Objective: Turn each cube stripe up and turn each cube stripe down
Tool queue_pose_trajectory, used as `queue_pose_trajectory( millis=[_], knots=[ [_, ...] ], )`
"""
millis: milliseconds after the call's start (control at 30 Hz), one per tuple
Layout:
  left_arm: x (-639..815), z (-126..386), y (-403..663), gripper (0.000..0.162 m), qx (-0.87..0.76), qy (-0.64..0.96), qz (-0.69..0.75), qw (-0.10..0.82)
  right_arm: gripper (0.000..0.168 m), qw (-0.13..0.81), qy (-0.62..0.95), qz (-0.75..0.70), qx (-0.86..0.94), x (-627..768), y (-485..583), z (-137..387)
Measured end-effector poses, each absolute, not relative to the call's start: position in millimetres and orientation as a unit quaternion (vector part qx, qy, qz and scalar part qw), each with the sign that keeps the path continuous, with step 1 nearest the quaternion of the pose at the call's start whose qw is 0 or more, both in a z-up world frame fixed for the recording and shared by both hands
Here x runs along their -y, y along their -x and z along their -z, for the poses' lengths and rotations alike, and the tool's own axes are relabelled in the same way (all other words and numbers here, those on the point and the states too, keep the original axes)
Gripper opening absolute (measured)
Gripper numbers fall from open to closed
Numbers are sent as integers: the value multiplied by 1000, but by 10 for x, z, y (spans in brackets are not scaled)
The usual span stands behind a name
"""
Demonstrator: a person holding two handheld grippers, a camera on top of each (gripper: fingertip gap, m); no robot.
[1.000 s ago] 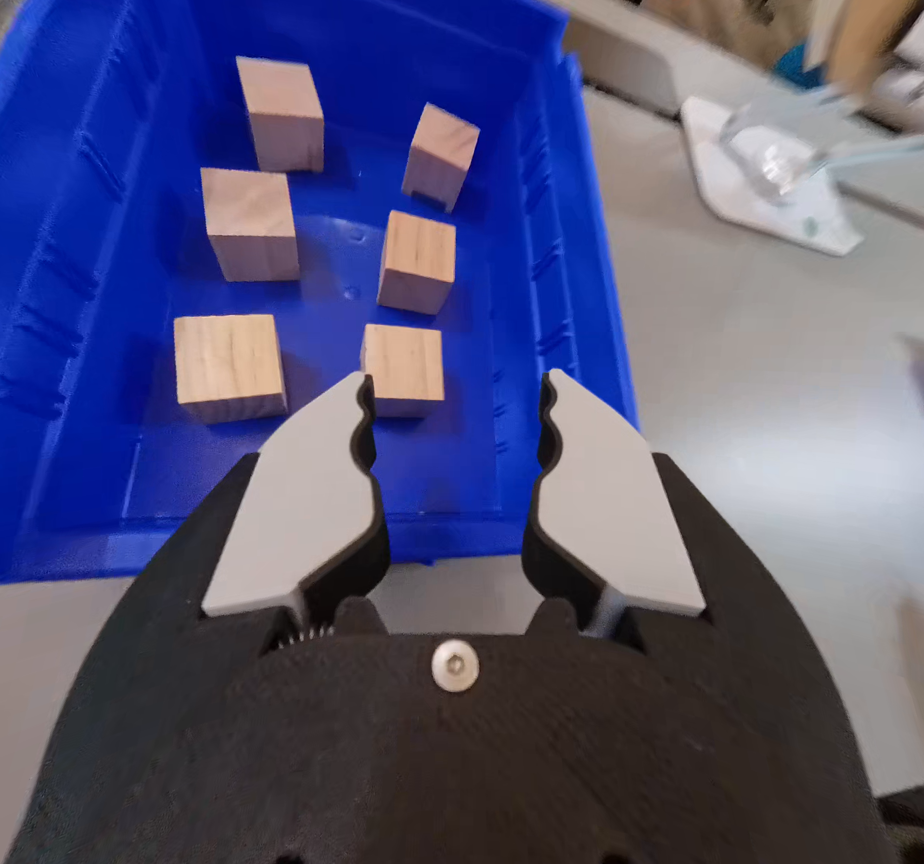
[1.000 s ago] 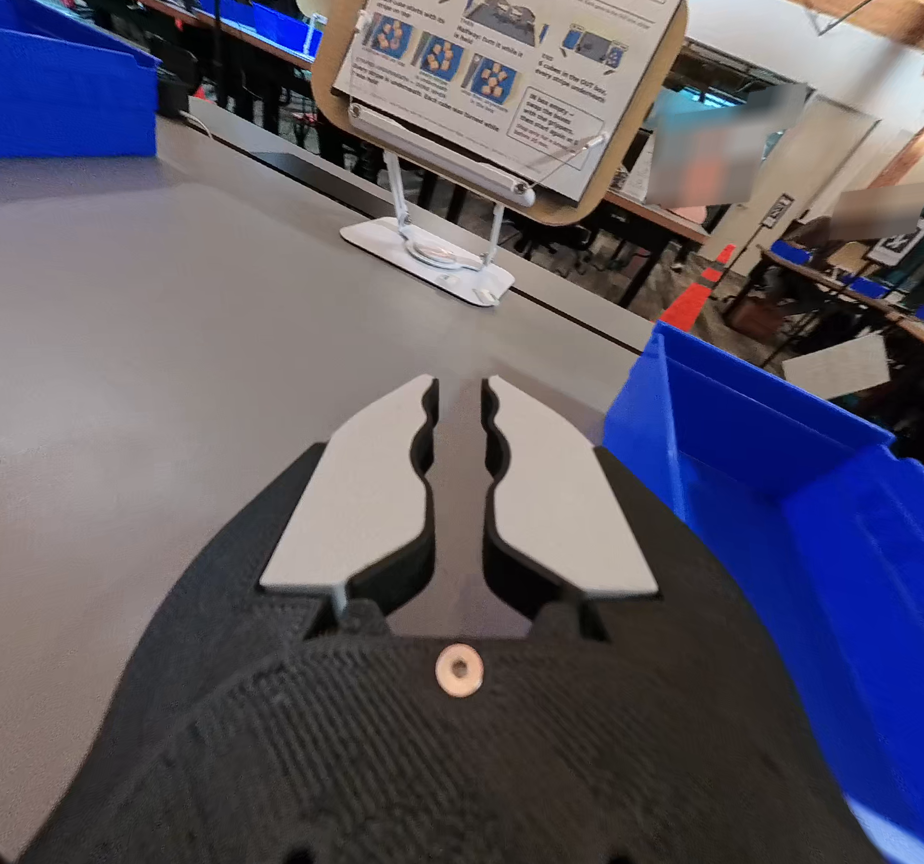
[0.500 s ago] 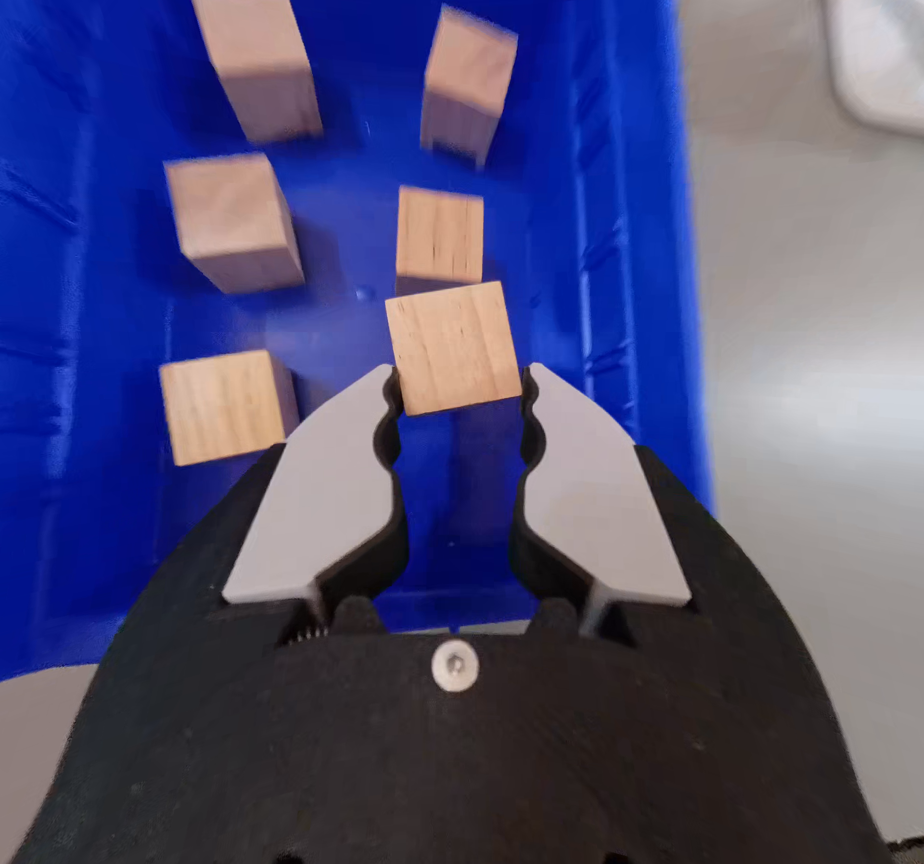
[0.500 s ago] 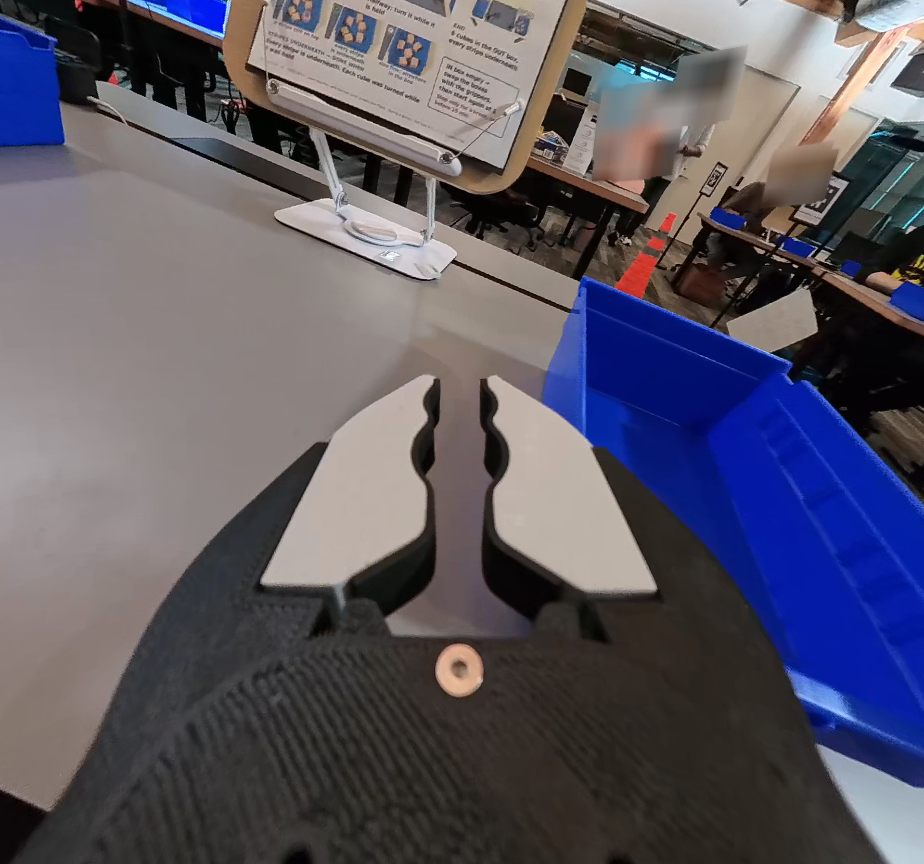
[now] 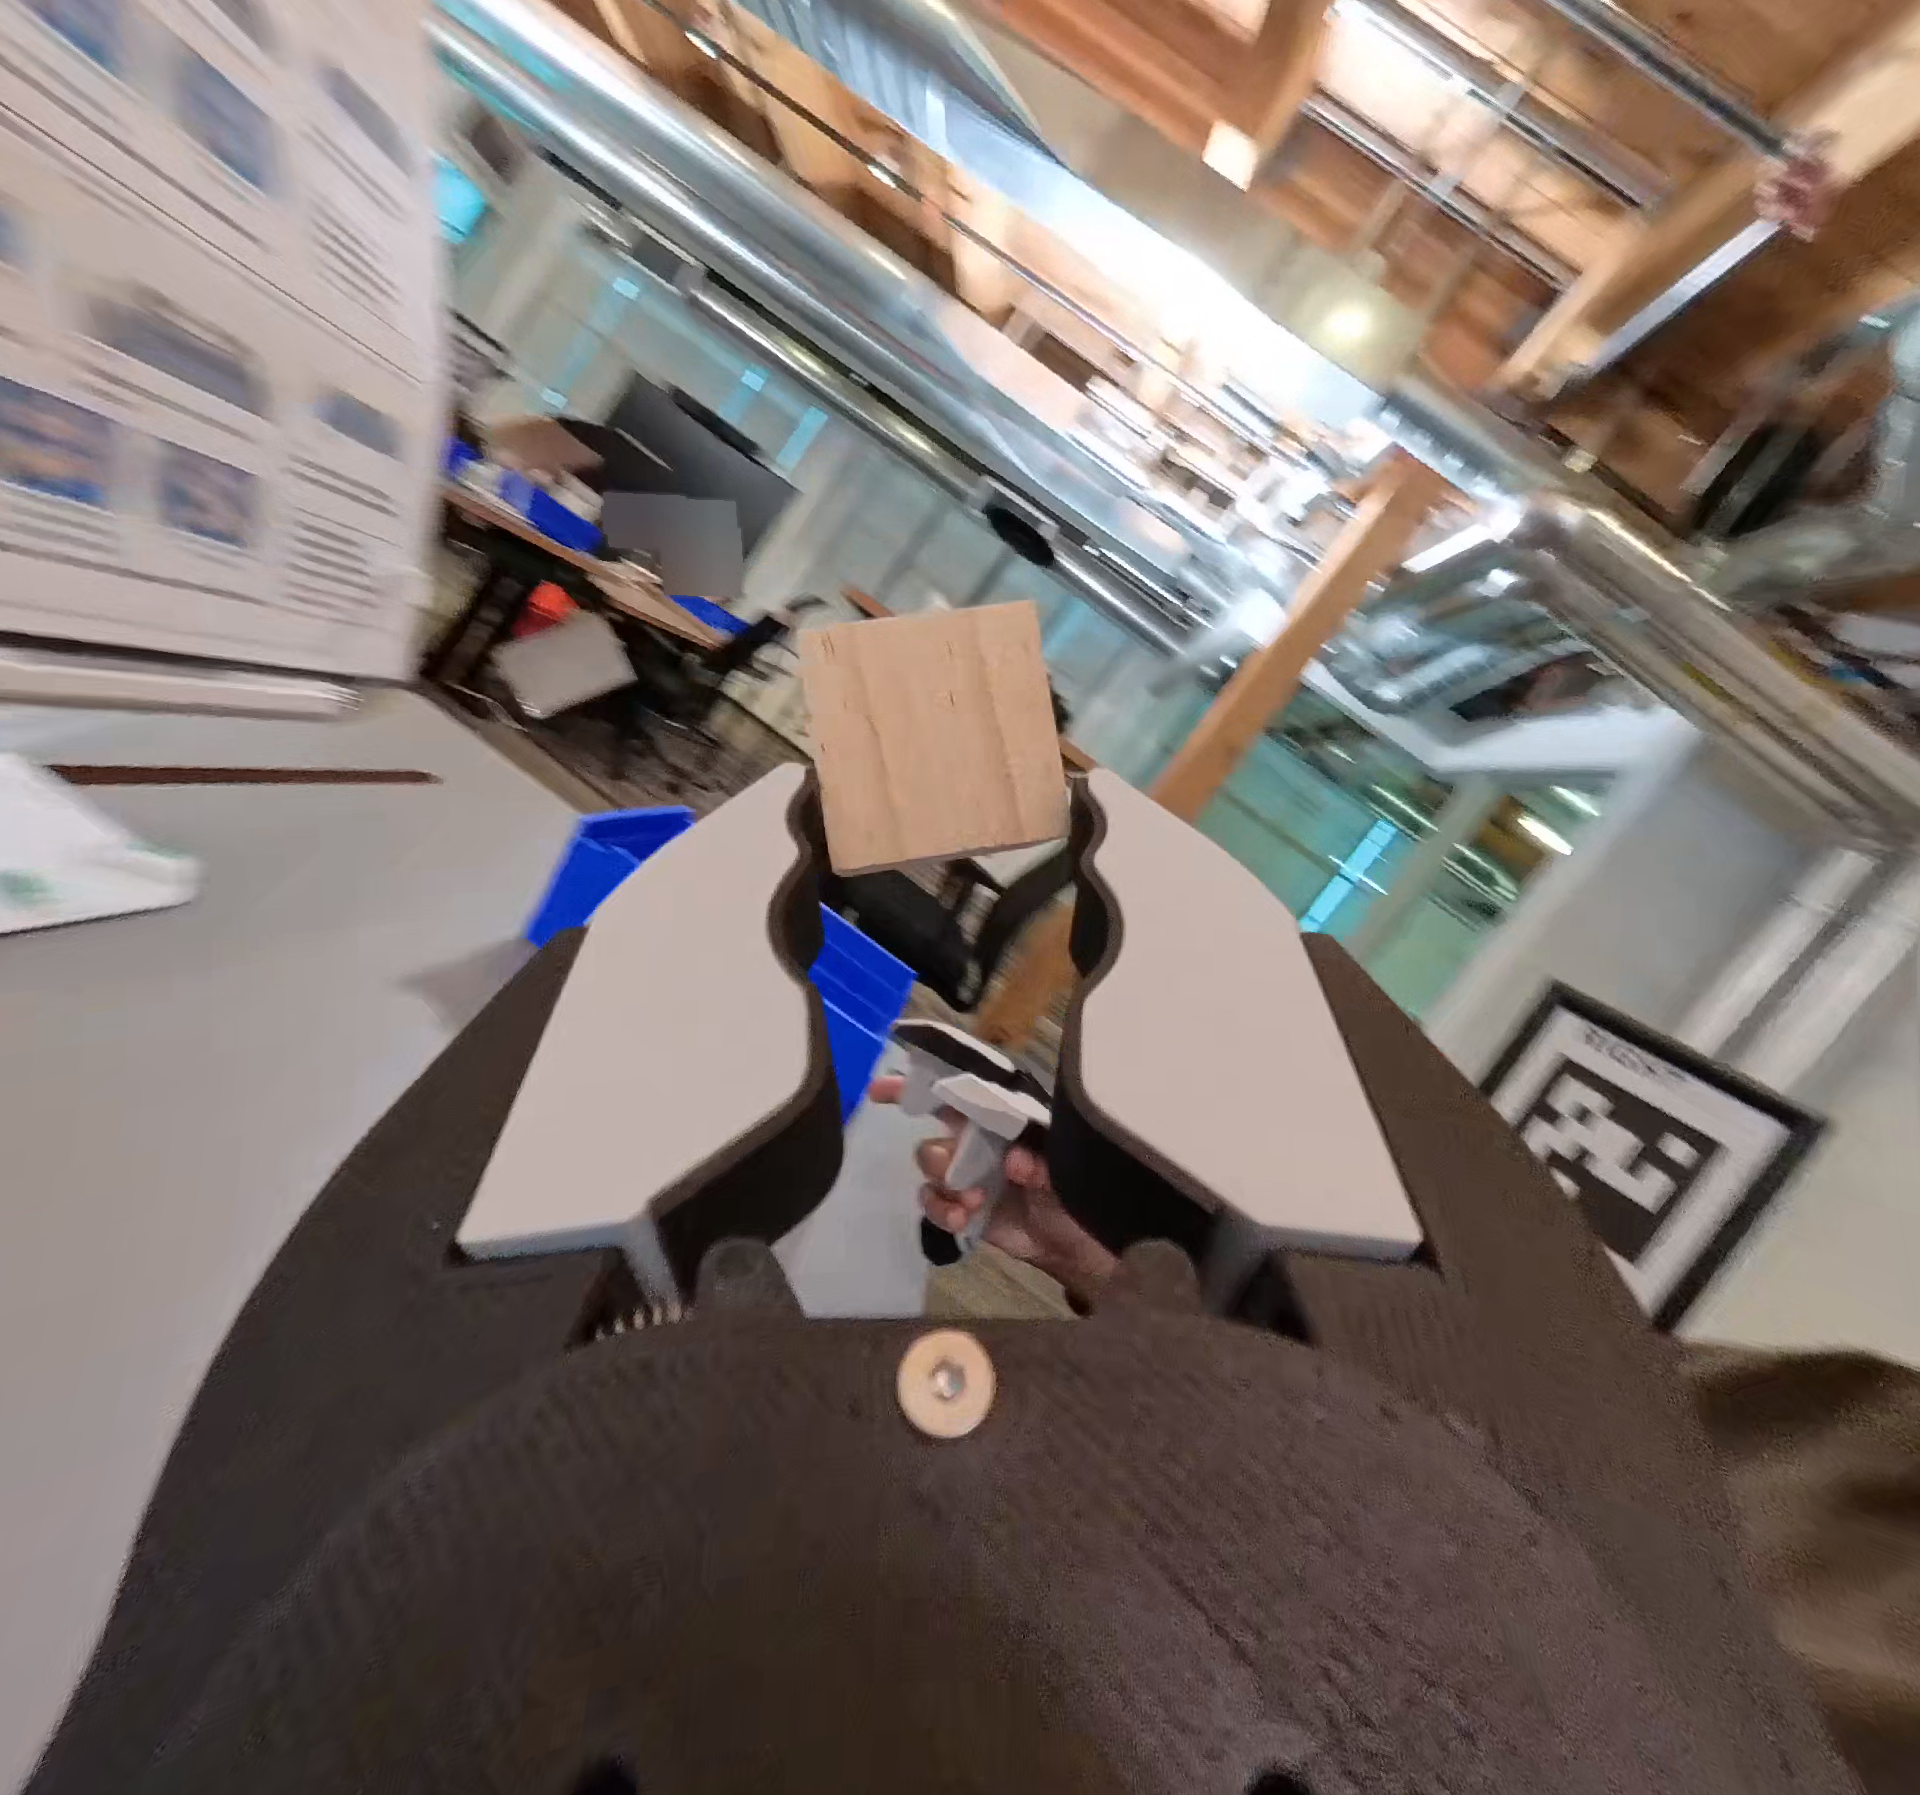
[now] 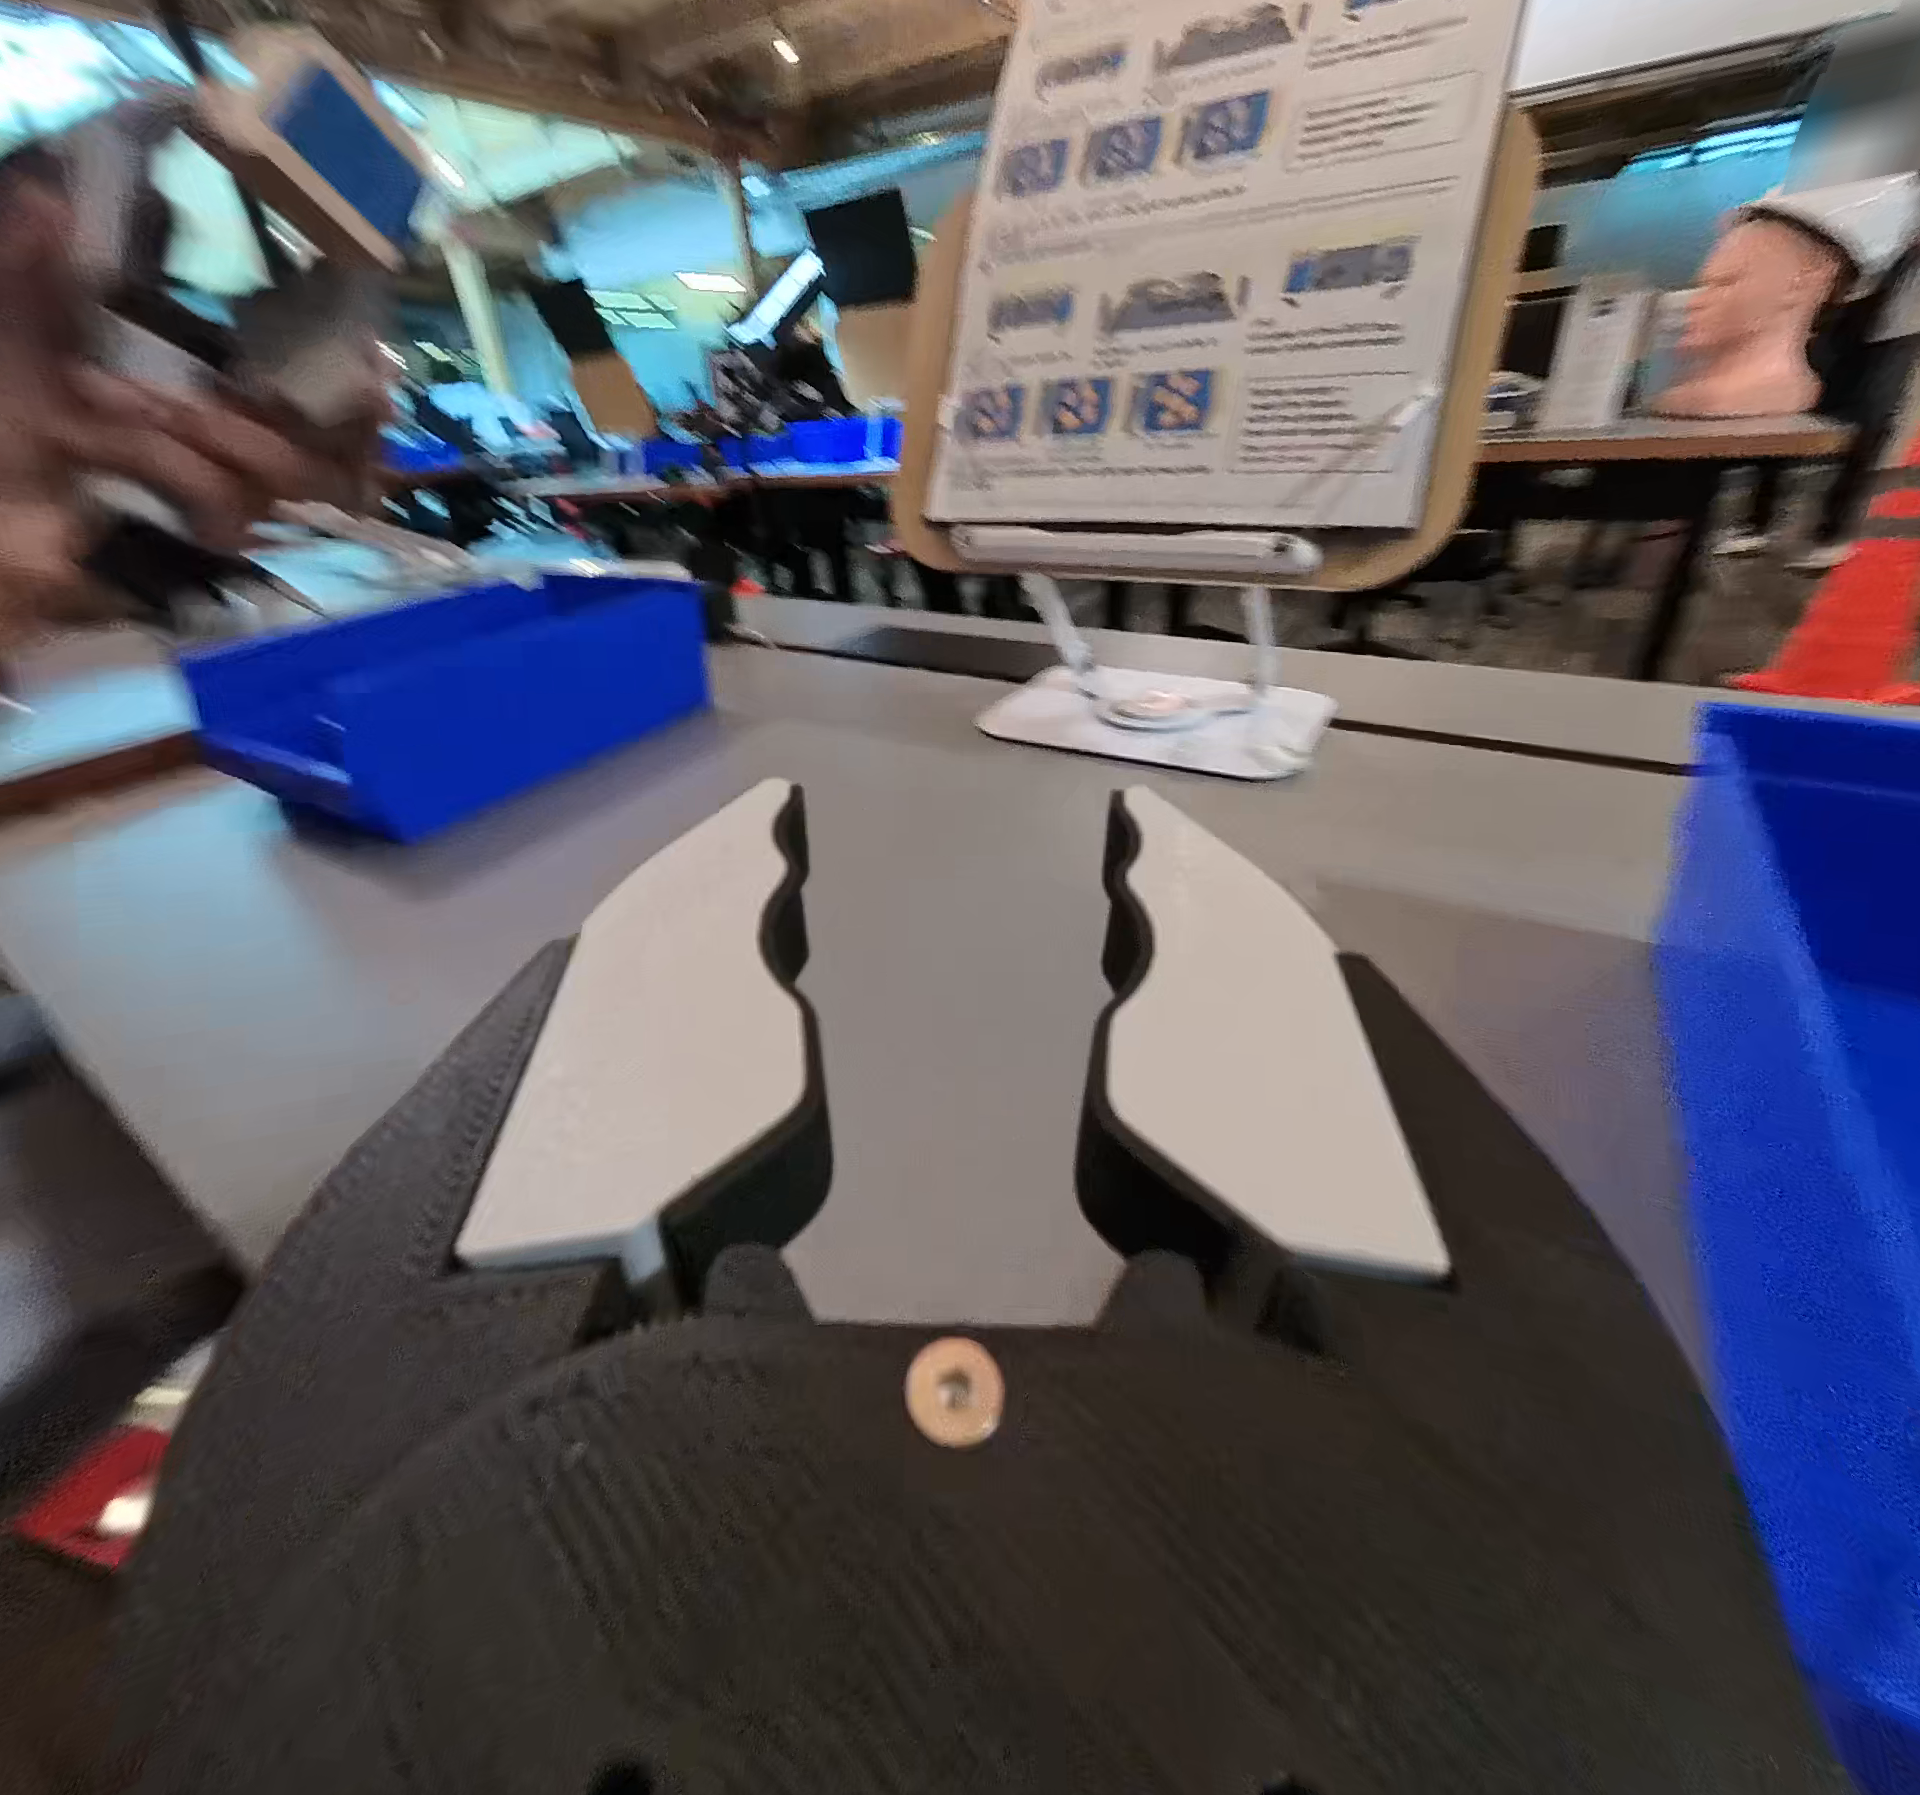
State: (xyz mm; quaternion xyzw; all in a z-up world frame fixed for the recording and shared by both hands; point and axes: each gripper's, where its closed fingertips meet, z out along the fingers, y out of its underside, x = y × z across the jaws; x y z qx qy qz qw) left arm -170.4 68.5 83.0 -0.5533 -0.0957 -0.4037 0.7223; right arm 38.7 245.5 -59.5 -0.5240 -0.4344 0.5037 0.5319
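Observation:
My left gripper is shut on a plain wooden cube and holds it high in the air, with the view tilted up toward the ceiling. No stripe shows on the cube face toward the camera. My right gripper is open and empty, low over the grey table. It also shows far off in the left wrist view, held by a hand. A blue bin stands at the left of the right wrist view; its inside is hidden. The other cubes are out of view.
A second blue bin stands close on the right and also shows in the left wrist view. An instruction board on a white stand base is at the table's far edge. A blurred hand is at upper left.
My left gripper closed on a cube in the bin, lifted it out and tipped upward. My right gripper went from nearly shut to open and swung left.

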Motion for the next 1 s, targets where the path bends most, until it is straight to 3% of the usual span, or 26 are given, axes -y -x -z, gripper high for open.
queue_pose_trajectory(
  millis=[100,200,333,500,767,867,1000],
  knots=[
    [-1196,-534,1096,45,44,568,456,684,60,509,495,-554,435,-2238,-355,473],
    [-1528,-153,578,45,32,574,539,615,67,582,435,-489,483,-2089,-369,438],
    [-1702,154,270,45,79,520,677,515,60,618,380,-459,513,-1912,-411,410],
    [-1734,475,123,46,113,507,738,431,61,611,374,-460,524,-1876,-386,444],
    [-1615,429,-255,47,43,520,754,398,60,593,376,-456,547,-1742,-308,536],
    [-1645,539,-393,47,43,543,748,378,44,596,371,-446,555,-1727,-294,566],
    [-1679,524,-391,46,56,528,759,377,44,593,373,-446,557,-1755,-305,522]
  ],
)
